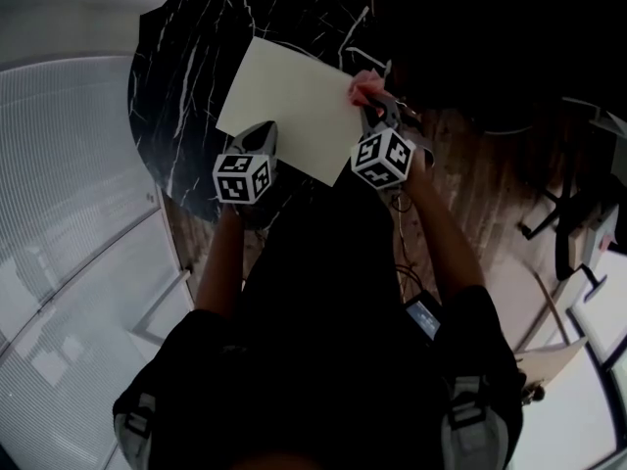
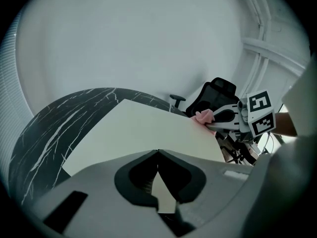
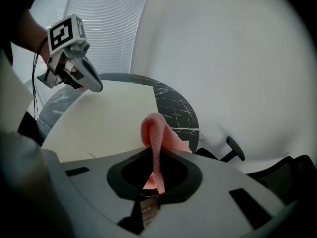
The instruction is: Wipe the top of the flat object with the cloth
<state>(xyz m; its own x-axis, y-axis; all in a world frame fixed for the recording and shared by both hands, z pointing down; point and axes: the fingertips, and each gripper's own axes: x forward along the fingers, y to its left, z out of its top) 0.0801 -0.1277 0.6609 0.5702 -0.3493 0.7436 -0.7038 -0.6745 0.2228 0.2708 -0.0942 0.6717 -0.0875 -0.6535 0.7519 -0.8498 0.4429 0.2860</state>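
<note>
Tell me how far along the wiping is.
Done: the right gripper has the cloth clamped, and the left gripper grips the near edge of the board. In hand: the cloth sits at the board's right corner. Left: wiping across the top, which looks not yet started.

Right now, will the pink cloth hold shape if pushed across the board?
Probably floppy: the pink cloth droops over beyond the right gripper. Likely light; it may bunch on the cream board, which the left gripper clamps.

Round black marble table; wood floor; black office chair; pale curved wall.
</note>
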